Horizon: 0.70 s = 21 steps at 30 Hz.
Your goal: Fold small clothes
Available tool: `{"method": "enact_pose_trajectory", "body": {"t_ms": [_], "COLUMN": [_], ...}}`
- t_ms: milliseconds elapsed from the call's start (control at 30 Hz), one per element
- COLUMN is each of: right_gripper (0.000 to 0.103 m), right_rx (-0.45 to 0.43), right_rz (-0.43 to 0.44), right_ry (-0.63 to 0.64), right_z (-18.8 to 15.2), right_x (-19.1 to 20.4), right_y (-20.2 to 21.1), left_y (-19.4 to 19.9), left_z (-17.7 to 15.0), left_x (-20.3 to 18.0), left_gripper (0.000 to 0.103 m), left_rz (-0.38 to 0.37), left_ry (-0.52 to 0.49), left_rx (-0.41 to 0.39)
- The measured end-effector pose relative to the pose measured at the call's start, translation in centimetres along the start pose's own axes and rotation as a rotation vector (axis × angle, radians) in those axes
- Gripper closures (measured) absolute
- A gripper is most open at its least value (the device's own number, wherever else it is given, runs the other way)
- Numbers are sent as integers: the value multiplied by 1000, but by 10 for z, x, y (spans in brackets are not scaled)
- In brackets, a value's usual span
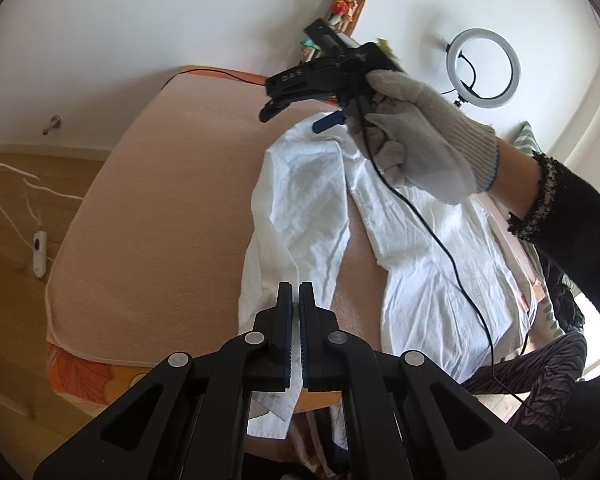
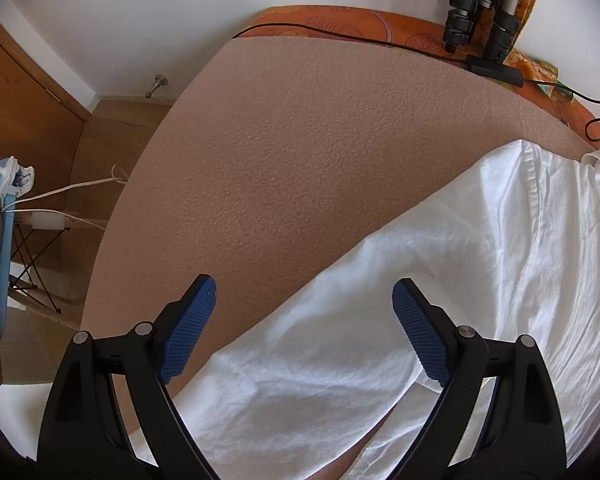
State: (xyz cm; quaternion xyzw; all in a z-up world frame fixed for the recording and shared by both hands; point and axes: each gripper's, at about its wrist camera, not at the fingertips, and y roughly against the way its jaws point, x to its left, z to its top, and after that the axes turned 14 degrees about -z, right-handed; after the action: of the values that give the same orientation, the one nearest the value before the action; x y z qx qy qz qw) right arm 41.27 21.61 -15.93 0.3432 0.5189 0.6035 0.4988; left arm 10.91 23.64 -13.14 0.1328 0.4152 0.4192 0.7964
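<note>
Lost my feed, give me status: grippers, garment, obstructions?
Left gripper shut on the white garment at its near sleeve. Right gripper open above the garment, nothing held. Black cable trails across the cloth.

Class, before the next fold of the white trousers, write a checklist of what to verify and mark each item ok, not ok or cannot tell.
1. Left gripper shut on the white trousers: ok, a leg hem sits between its closed jaws.
2. Right gripper open and ready: ok, nothing between its pads.
3. Right gripper over the cloth: ok, above one trouser leg.
4. Trousers on the peach towel: not ok, one hem hangs off the near edge.
5. Black cable clear of the cloth: not ok, it trails across it.
</note>
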Motion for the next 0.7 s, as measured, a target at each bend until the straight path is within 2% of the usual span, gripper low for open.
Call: {"method": "enact_pose_trajectory", "body": {"t_ms": [167,267,300,367,400,433,567,700], "right_gripper": [10,20,27,51,78,94,98,100], "right_rx": [32,31,31,36,47,56,1,-48], "right_rz": [-79,-121,-128,-119,-106,-79,-11,54], "right_ry": [30,38,44,37,21,-8,-78,-130], "right_z": [5,4,4,6,7,7,6,-8], "right_x": [6,4,3,-4,-12,-22,-63,-101], "right_y": [-17,-22,-21,-18,-17,-13,13,45], "left_y": [-5,-18,-22,-25,-25,-24,-18,-26], "left_z": [-3,-8,-9,-11,-11,-10,-7,-9], "left_x": [-24,-33,-36,-40,-42,-44,-60,-82], "left_gripper": [101,101,101,101,101,101,101,102], "left_rz": [-80,-95,-93,-84,-84,-85,-93,-111], "left_ry": [-54,-81,-92,-114,-118,-121,-151,-198], "left_rx": [29,82,99,120,119,114,88,107]}}
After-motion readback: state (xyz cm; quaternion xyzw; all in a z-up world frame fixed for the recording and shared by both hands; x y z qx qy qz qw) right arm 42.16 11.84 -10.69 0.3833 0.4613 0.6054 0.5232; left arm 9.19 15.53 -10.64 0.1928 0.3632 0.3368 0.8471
